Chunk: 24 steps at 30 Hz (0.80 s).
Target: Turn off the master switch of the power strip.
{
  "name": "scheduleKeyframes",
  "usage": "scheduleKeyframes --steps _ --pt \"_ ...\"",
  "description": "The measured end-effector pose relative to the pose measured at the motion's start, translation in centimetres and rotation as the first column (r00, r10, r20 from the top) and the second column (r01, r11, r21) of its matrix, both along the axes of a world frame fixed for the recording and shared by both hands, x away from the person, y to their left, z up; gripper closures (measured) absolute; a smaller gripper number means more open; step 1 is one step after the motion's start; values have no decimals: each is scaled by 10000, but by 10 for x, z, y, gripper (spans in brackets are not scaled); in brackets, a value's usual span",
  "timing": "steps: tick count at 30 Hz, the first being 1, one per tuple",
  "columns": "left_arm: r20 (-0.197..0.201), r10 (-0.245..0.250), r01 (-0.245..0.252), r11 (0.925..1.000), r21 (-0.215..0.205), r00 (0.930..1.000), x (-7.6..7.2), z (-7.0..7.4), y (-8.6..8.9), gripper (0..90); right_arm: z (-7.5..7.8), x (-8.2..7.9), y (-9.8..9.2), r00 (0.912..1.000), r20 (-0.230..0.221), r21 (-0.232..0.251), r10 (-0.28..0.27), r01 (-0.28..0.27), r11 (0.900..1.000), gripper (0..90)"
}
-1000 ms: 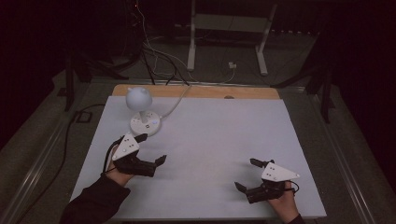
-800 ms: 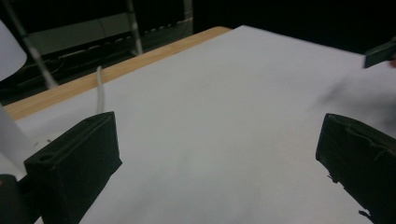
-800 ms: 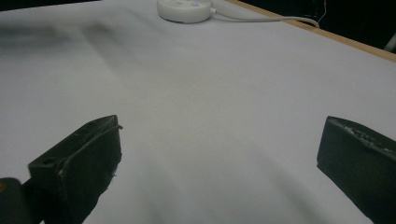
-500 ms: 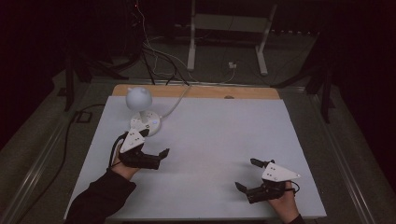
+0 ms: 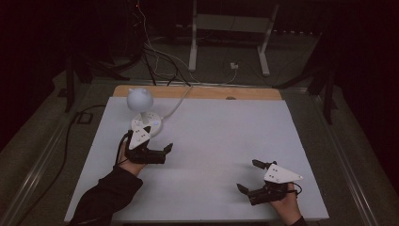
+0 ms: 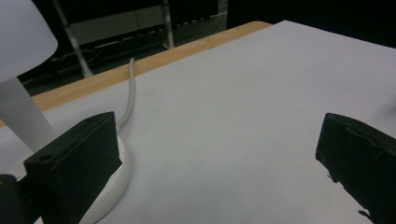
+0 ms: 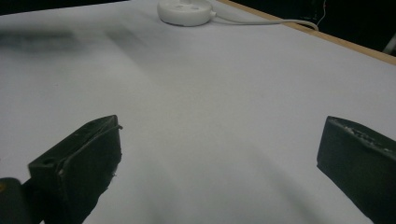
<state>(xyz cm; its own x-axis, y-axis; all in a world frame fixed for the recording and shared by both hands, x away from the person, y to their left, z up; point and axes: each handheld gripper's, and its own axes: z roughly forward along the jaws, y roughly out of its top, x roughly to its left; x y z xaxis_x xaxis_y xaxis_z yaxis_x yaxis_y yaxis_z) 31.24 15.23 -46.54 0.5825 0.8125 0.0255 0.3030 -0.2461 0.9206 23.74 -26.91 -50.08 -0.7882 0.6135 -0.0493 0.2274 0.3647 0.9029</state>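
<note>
With both grippers' fingers spread wide and empty, the left gripper [image 5: 157, 153] is best eased gently toward the lamp [image 5: 140, 104].

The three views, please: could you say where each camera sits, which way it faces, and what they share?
High view: above the near edge, looking forward and down on the table; both forearms, left gripper, right gripper.
Left gripper view: rides that gripper, faces the lamp; open jaws.
Right gripper view: looks across the table toward the lamp's base; open jaws.
Shared: the lamp and its cord.
</note>
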Motion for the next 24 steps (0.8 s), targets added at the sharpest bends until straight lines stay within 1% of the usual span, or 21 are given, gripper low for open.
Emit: scheduleKeyframes --steps 1,2,6,9,13,15,17,20,22,23,24 --pt "71 87 -87 9999 49 9999 2 -1 -1 2 0 0 0 10000 -26 4 -9 9 10000 0" --pt "122 247 -250 9995 196 9996 6 -3 -3 2 0 0 0 10000 -21 -13 0 0 10000 0" --pt "272 431 -439 9986 281 9987 10 -5 -5 2 0 0 0 10000 11 18 2 -2 10000 0" --pt "146 532 -536 9980 333 9985 16 -8 -7 2 0 0 0 10000 -27 22 15 -15 10000 0" --pt "-58 1019 -1016 9938 449 9948 22 -11 -10 27 0 0 0 10000 -58 37 29 -29 10000 0" --pt "-110 1079 -1074 9935 372 9941 25 -12 -10 47 0 0 0 10000 -36 31 41 -41 10000 0" --pt "-130 1269 -1261 9906 529 9918 28 -14 -11 65 0 0 0 10000 -35 83 15 -14 10000 0" --pt "-159 1543 -1534 9870 475 9879 31 -17 -11 87 0 0 -1 10000 -44 108 13 -12 9999 0" --pt "-22 1663 -1658 9842 623 9861 32 -18 -11 117 0 0 -1 10000 -24 112 34 -34 9999 0" --pt "-7 1729 -1724 9828 666 9849 33 -18 -11 147 0 0 -1 10000 -36 141 19 -19 9999 0" --pt "-34 1798 -1793 9817 641 9837 34 -19 -11 147 0 0 -1 10000 -36 141 19 -19 9999 0"
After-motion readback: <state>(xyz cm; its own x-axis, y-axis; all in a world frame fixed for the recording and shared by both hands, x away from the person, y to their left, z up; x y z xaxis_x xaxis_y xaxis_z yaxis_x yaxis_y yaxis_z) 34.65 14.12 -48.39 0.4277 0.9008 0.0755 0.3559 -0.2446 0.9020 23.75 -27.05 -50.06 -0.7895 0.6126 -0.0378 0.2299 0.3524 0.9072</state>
